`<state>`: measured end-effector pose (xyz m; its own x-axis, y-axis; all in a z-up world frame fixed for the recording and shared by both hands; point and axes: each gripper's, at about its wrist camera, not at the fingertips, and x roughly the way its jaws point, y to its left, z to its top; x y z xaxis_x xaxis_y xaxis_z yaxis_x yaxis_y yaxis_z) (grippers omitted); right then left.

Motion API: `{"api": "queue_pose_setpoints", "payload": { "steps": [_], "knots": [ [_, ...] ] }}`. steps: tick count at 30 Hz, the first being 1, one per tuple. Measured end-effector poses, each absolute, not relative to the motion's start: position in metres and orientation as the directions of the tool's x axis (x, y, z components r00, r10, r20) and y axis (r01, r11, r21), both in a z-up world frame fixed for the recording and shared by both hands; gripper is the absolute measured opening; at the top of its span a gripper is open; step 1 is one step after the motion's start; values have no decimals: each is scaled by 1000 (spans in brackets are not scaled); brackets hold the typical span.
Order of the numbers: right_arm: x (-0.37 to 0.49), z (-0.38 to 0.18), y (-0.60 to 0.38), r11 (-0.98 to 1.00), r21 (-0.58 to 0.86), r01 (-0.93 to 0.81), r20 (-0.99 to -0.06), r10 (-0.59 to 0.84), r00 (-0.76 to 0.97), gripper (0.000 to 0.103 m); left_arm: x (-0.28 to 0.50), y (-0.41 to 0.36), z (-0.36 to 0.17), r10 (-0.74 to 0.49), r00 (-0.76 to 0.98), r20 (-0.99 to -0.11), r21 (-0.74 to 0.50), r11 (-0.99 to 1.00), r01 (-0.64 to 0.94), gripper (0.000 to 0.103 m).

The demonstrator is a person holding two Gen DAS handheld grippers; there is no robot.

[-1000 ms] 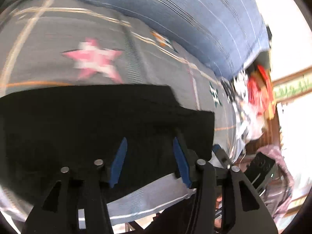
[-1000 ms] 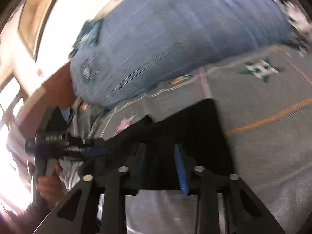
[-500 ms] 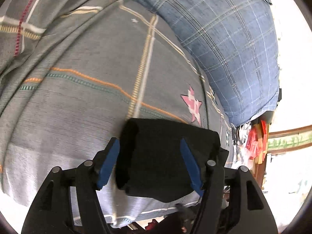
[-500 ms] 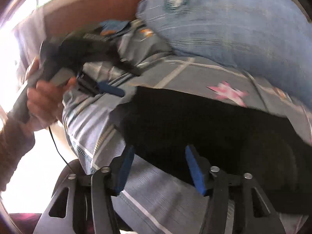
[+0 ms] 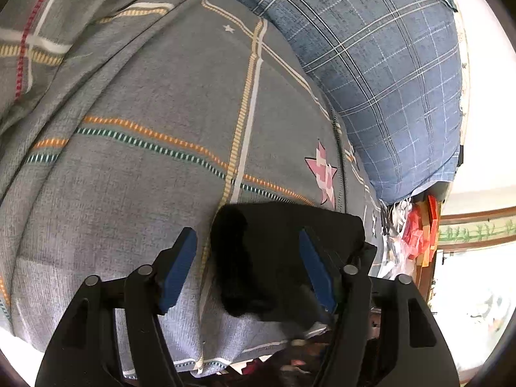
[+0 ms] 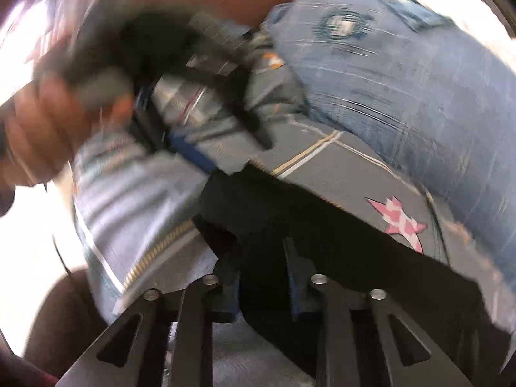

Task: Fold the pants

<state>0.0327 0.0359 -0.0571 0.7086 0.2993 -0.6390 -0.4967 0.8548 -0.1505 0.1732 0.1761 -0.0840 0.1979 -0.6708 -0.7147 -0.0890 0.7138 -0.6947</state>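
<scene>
Black pants (image 5: 283,258) folded into a compact bundle near the bed's front edge, on the gray plaid sheet (image 5: 145,177). Left gripper (image 5: 248,267) opening wide, pads clear of the cloth. Right gripper (image 6: 262,277) closing, apparently pinching a pants fold through the blur.

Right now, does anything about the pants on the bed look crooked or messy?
Nothing stands out. The black pants lie as a compact folded bundle on the grey bedsheet, nothing torn or spilled. The right-wrist view is too blurred to judge its edges finely.
</scene>
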Motion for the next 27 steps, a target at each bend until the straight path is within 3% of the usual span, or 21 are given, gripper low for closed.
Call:
{"api": "queue_pose_setpoints", "payload": {
  "steps": [3, 7, 8, 9, 12, 13, 18, 19, 23, 25, 27],
  "knots": [
    [35, -38, 11, 889, -38, -457, -613, 340, 713, 16, 180, 170, -87, -661, 195, -724, -685, 723, -93, 77],
    [44, -34, -8, 899, 88, -429, -622, 386, 681, 17, 189, 142, -97, -720, 107, -686, -728, 683, -65, 75],
    [45, -35, -11, 894, 125, -430, -625, 408, 666, 17, 189, 136, -96, -721, 100, -686, -727, 684, -55, 65],
    [43, -37, -13, 887, 162, -433, -620, 433, 655, 21, 188, 131, -95, -716, 99, -691, -722, 691, -42, 47],
    [34, -41, -11, 876, 186, -444, -623, 455, 636, 24, 185, 124, -90, -711, 91, -697, -715, 699, -22, 17],
    [29, -43, -9, 875, 181, -449, -624, 455, 635, 27, 184, 123, -87, -711, 94, -697, -715, 699, -20, 15],
    [8, -47, 19, 867, 59, -495, -597, 428, 679, 62, 179, 123, -75, -732, 98, -675, -737, 674, -44, 11],
    [6, -48, 25, 867, 29, -497, -593, 415, 690, 63, 179, 121, -74, -731, 97, -676, -737, 674, -53, 11],
    [16, -65, 51, 874, -118, -472, -619, 307, 723, 60, 178, 114, -71, -721, 99, -685, -728, 681, -82, 11],
    [23, -69, 53, 870, -123, -476, -623, 306, 720, 45, 177, 111, -69, -717, 100, -690, -724, 683, -98, 11],
    [28, -63, 39, 873, -39, -486, -623, 359, 695, 30, 174, 108, -63, -715, 103, -692, -722, 685, -97, 11]
  ]
}}
